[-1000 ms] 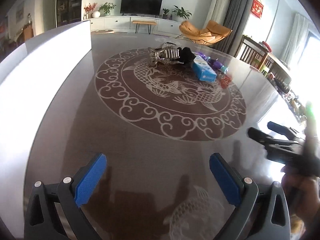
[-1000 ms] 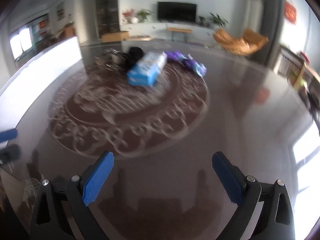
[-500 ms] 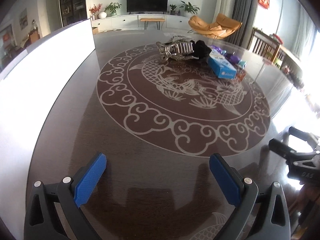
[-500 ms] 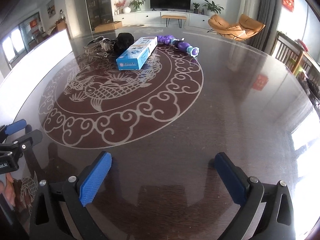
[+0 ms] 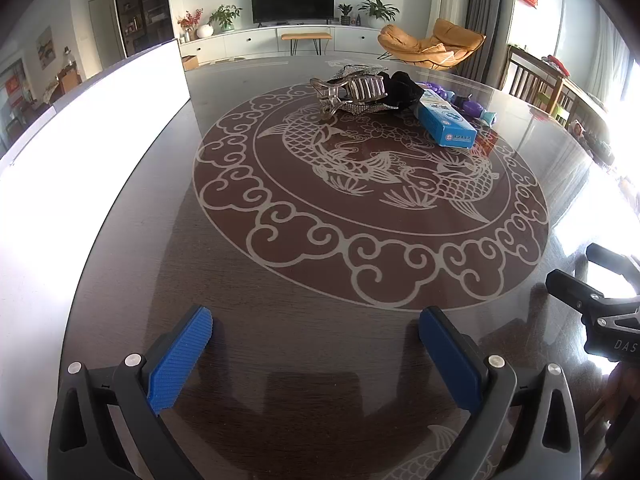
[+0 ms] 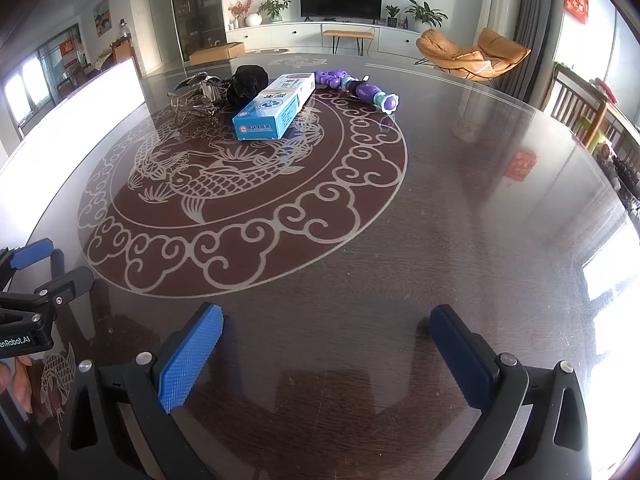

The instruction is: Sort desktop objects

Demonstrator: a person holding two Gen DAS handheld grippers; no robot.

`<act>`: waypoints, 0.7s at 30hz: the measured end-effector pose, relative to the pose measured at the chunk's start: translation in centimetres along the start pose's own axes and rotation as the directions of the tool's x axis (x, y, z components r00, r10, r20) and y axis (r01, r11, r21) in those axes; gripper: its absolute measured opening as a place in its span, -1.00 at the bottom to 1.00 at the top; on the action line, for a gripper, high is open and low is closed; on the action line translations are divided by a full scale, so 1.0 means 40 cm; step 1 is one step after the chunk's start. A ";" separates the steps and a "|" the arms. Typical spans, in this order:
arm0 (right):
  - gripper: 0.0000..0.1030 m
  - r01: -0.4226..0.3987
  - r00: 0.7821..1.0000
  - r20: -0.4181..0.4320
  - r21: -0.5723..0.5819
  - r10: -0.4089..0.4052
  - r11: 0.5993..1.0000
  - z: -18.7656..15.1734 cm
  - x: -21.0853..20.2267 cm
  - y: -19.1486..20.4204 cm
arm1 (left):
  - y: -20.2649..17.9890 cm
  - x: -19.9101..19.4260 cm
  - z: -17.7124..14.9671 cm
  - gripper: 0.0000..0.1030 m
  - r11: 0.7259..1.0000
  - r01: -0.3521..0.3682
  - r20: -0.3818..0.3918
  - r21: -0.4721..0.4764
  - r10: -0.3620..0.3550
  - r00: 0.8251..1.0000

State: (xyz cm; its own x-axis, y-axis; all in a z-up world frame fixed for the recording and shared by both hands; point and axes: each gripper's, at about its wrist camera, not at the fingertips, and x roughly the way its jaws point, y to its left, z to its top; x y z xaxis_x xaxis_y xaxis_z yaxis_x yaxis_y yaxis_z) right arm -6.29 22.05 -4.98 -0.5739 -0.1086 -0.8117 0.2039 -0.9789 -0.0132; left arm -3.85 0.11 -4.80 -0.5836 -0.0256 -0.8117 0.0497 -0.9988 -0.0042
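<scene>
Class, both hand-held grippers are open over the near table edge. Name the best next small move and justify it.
Probably advance the right hand-held gripper toward the blue box. It is open, holds nothing, and the box is the nearest piece of the far cluster, beside the hair claw clip and purple toy.

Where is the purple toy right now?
The purple plastic toy lies at the far side of the round dark table, just right of the blue cardboard box in the right wrist view, well beyond both open grippers.
</scene>
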 end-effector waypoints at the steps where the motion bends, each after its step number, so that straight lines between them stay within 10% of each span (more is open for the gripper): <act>1: 1.00 0.000 1.000 0.000 0.000 0.000 1.000 0.000 0.000 0.000 | 0.000 0.000 0.000 1.00 1.000 0.000 0.000 0.000 0.000 1.000; 21: 1.00 -0.111 0.993 0.033 0.030 0.110 0.993 0.087 0.032 -0.005 | 0.000 -0.002 -0.001 1.00 1.000 0.001 0.000 0.000 -0.001 1.000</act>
State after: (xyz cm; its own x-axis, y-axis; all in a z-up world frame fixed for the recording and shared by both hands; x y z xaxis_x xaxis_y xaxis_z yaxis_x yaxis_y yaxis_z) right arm -9.83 21.52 -3.98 -0.5742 -0.2216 -0.7882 0.2422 -0.9656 0.0950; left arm -3.77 0.10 -4.76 -0.5839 -0.0248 -0.8114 0.0490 -0.9988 -0.0047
